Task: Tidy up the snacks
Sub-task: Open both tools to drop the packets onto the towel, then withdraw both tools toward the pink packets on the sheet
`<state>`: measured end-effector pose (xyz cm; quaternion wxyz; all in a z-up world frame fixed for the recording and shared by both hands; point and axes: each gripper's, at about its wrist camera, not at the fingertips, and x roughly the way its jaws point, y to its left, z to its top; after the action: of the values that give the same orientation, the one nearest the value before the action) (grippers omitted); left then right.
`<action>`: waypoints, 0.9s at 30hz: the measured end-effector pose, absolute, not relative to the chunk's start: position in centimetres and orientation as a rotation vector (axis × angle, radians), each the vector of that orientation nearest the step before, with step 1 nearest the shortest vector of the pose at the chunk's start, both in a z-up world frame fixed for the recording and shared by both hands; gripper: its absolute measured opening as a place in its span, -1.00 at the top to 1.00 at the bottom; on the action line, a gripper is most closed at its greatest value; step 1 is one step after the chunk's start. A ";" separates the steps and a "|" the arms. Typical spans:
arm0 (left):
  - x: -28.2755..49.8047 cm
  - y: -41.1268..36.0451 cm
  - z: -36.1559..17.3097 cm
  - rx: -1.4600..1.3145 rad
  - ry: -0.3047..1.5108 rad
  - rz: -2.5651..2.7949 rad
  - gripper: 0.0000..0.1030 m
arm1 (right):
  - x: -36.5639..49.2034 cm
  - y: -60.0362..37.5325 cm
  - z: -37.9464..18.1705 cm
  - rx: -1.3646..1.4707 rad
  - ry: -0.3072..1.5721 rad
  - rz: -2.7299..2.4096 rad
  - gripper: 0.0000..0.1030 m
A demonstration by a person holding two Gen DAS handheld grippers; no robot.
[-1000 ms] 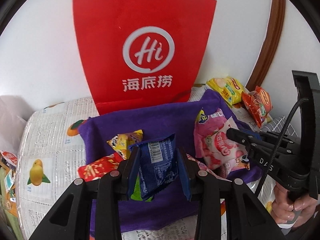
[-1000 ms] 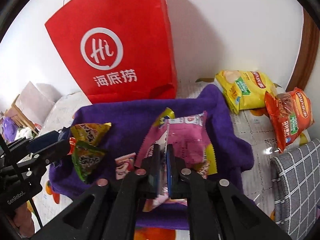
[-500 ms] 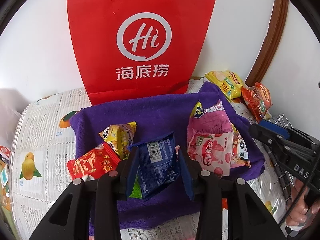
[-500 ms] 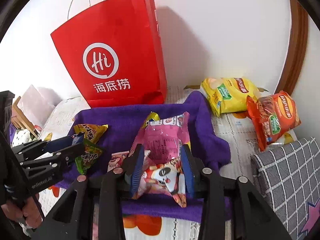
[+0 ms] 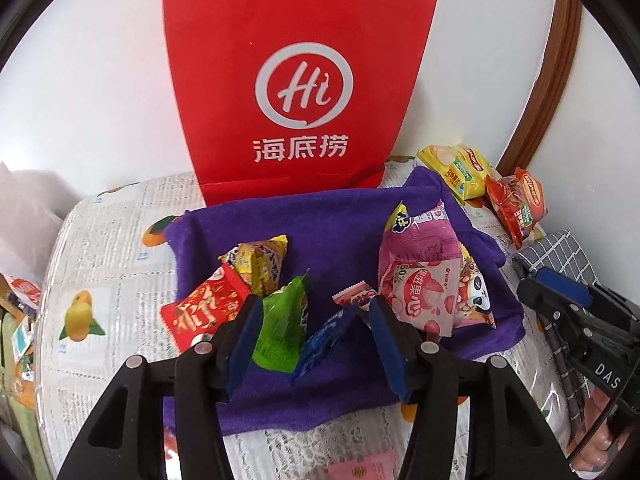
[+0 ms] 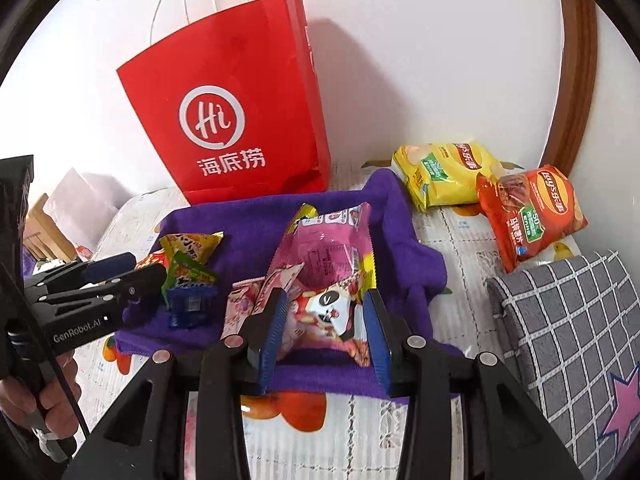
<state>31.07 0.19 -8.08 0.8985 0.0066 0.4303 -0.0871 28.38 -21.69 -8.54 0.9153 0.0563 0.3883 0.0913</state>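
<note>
L tool (image 5: 314, 320) jaws spread wide, gripping nothing; R tool (image 6: 324, 316) same, jaws apart, level.

red bag (image 5: 296, 92) top cut off, yellow packet (image 6: 308, 212) mostly hidden behind pink packet (image 6: 324, 248)

Both views are taken low and close, faced toward the red paper bag (image 5: 296, 92); the purple towel (image 6: 248, 216) is shared between them.
</note>
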 end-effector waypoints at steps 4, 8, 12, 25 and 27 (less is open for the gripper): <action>29.7 0.9 -7.2 0.015 0.879 -0.159 -0.03 | 27.2 -21.3 -8.5 0.102 0.797 0.189 0.20; 28.1 1.5 -6.3 0.009 0.866 -0.151 -0.03 | 25.7 -20.9 -8.3 0.105 0.798 0.187 0.20; 26.3 1.9 -5.7 0.011 0.856 -0.139 -0.03 | 24.1 -20.3 -7.9 0.080 0.788 0.175 0.20; 19.8 3.9 -5.3 -0.026 0.834 -0.124 -0.03 | 18.9 -19.0 -7.9 0.105 0.821 0.218 0.20; 19.1 4.3 -5.7 -0.033 0.840 -0.118 -0.03 | 18.0 -18.4 -8.4 0.096 0.831 0.229 0.20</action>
<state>19.10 4.32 -5.72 0.9114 -0.0162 0.4073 -0.0574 18.03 -18.36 -8.43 0.9075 0.0467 0.4025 0.1108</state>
